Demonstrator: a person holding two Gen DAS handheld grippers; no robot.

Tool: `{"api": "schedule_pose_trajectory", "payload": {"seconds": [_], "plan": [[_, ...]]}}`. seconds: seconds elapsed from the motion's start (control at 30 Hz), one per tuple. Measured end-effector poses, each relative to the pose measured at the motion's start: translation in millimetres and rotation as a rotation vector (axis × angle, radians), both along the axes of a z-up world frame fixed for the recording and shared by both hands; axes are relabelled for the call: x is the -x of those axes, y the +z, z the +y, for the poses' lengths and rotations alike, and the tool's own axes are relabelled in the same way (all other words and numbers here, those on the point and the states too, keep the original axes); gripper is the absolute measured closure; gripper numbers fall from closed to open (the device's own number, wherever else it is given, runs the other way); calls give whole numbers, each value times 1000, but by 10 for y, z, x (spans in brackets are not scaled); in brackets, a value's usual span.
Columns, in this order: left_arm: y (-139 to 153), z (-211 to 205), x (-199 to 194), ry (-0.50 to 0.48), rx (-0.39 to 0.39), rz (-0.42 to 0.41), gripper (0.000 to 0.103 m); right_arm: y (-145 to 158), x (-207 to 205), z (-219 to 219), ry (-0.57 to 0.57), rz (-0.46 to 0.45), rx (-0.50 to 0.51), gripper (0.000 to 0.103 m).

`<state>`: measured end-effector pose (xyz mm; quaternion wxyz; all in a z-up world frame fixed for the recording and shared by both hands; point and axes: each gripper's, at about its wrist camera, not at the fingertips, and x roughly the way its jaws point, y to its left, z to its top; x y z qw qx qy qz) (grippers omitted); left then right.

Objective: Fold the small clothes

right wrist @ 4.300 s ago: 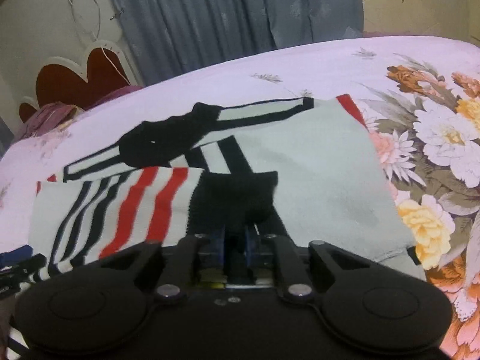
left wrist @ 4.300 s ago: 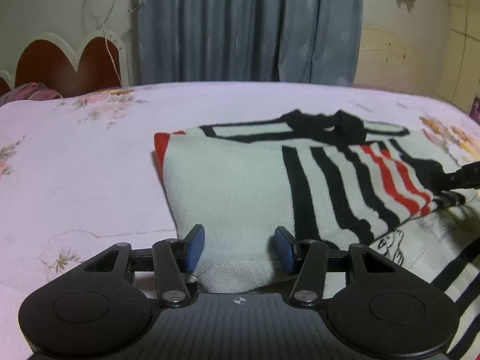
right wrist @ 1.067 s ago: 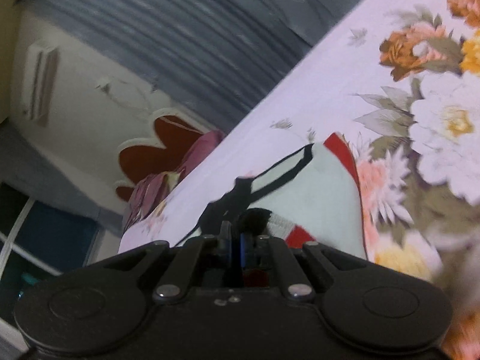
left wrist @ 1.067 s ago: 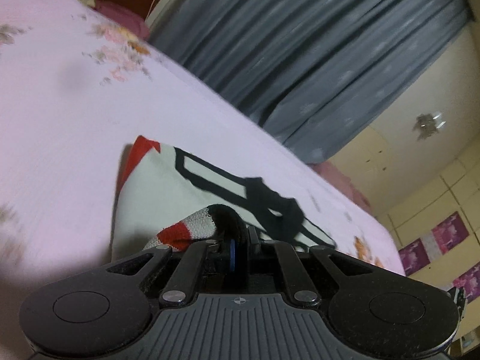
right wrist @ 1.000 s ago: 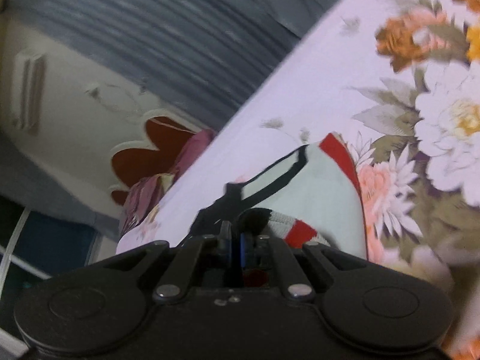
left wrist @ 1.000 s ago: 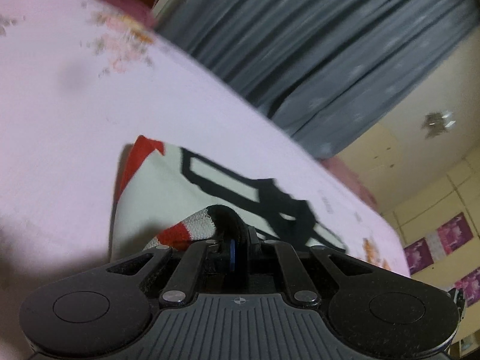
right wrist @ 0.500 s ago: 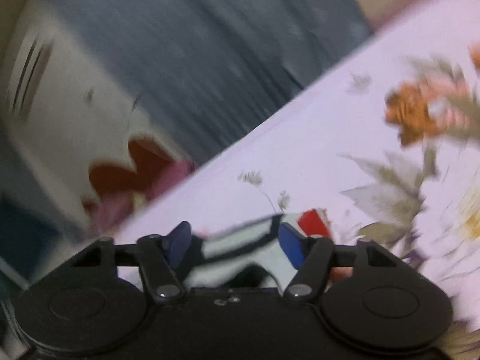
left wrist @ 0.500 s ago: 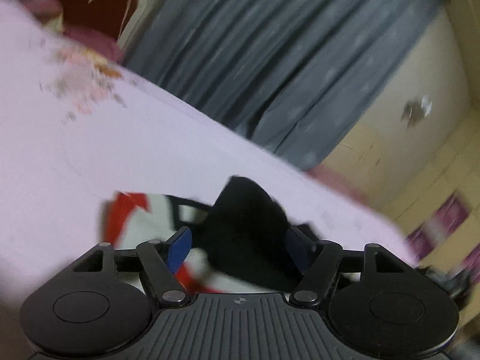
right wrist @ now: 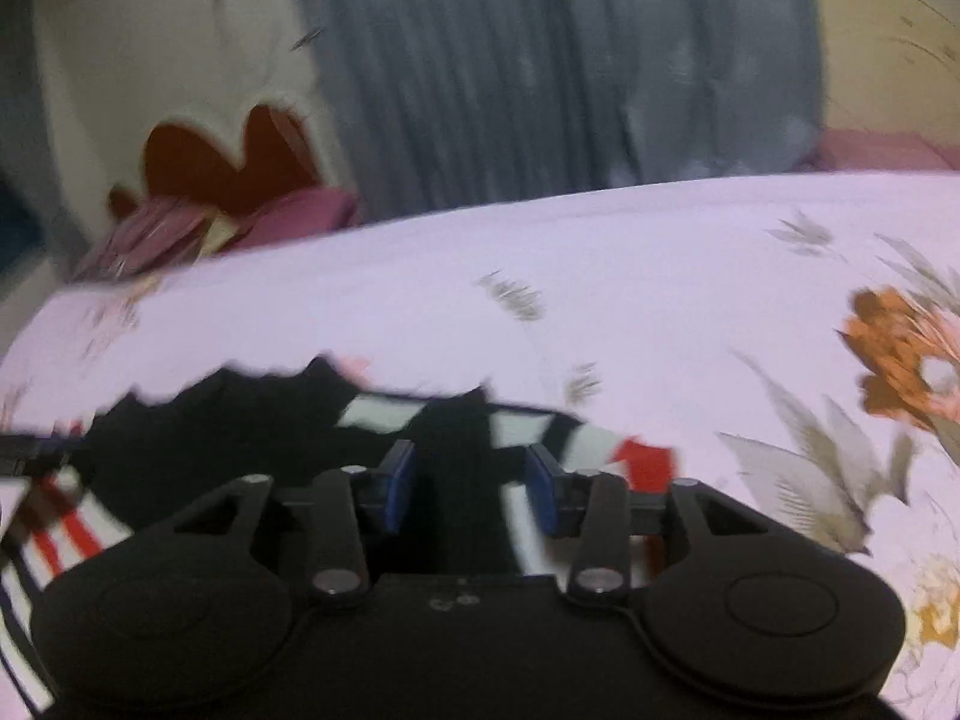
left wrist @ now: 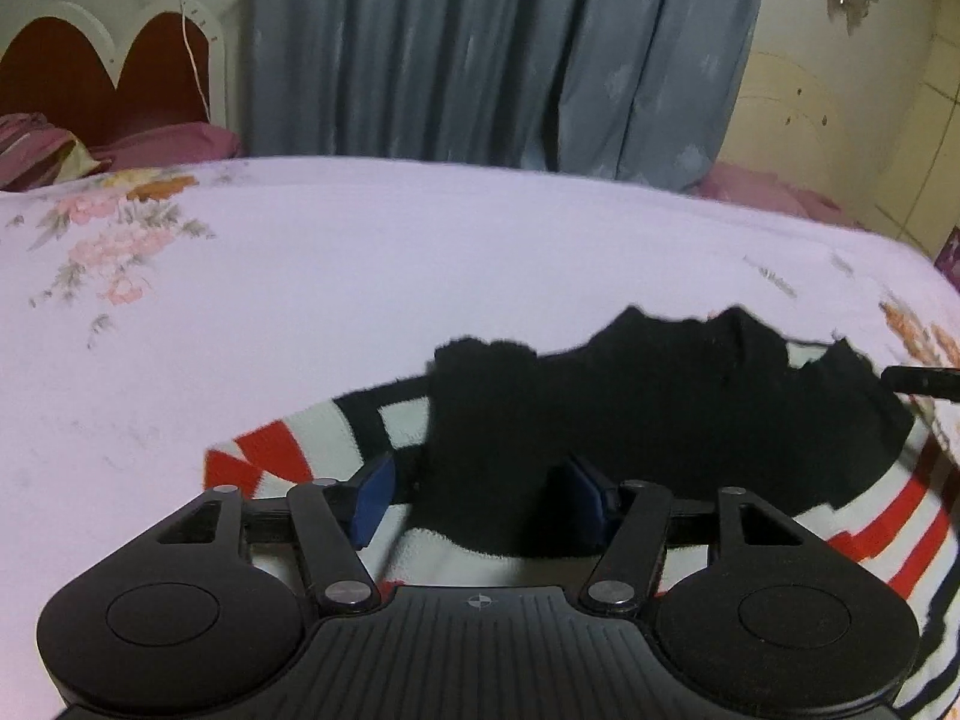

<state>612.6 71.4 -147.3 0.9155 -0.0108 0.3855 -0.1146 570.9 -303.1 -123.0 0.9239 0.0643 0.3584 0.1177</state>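
A small white sweater with black and red stripes and black trim [left wrist: 660,408] lies folded on the bed, its black part on top. My left gripper [left wrist: 480,498] is open, its blue pads [left wrist: 373,495] on either side of a black fold at the sweater's left end. My right gripper [right wrist: 471,492] is open over the sweater [right wrist: 384,414] at its right end, black cloth between the pads. The right view is blurred. The right gripper's fingertip [left wrist: 921,383] shows at the left view's right edge.
The bed has a pale pink floral sheet [left wrist: 360,252]. A red and white headboard [left wrist: 114,66] and purple pillows [left wrist: 162,141] are at the far left. Grey curtains [left wrist: 498,54] hang behind the bed. Large printed flowers [right wrist: 900,336] lie to the sweater's right.
Both grippers held the sweater's edge shut, carried it over toward the far side, then opened and let go. Both cameras have levelled out.
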Motion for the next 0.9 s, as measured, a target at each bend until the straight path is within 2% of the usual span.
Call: {"api": "schedule_pose_trajectory", "payload": {"seconds": [0.03,0.07,0.1,0.13,0.17,0.23,0.27,0.3,0.33,0.37,0.43,0.47,0.5,0.53,0.57,0.6,0.63,0.67,0.73,0.77,0.83,0.9], "plan": [[-25,-34,-3,1,-23,-6,48,-48,-35,54,13,27,30,59],[-59,-77,-13,4,-47,-24,74,-95,-60,128,16,38,89,61],[-32,-78,6,11,-46,-49,99,-109,-63,204,21,18,148,77],[-7,-58,35,43,-29,-81,99,-104,-40,250,29,0,181,94],[52,-10,116,82,-9,-147,99,-91,-43,274,28,-13,205,99],[118,68,253,149,-14,-237,99,14,23,206,-25,-84,213,99],[89,81,254,169,-36,-228,99,39,49,134,-58,-105,200,99],[6,81,190,183,-54,-173,99,13,51,77,-84,-104,202,99],[-125,85,106,186,-45,-100,99,-71,-4,38,-90,-61,208,99],[-175,75,95,187,-45,-102,99,-188,-60,34,-80,-10,219,98],[-142,24,79,177,-76,-101,99,-214,-62,77,-73,-26,262,97],[-133,21,83,170,-84,-98,97,-180,-64,81,-88,-21,261,90],[-105,39,106,177,-85,-101,85,-137,-55,82,-113,-26,269,69],[-40,34,144,201,-82,-113,75,-66,3,91,-142,-59,272,59],[48,15,213,223,-75,-147,58,32,103,116,-162,-122,262,46],[132,-35,272,215,-59,-185,53,120,198,187,-159,-175,236,47],[201,-146,314,178,-32,-203,53,164,235,278,-129,-179,183,48],[238,-315,324,130,-5,-190,53,160,217,396,-77,-147,149,53],[231,-721,341,-17,24,-156,47,57,177,759,28,-102,136,54],[192,-898,344,-66,15,-137,38,9,170,896,66,-84,118,53],[63,-1069,335,-88,-4,-94,37,-102,147,1070,128,-24,111,54],[-63,-952,340,-71,-4,-54,37,-163,190,1039,113,-20,177,51]]}}
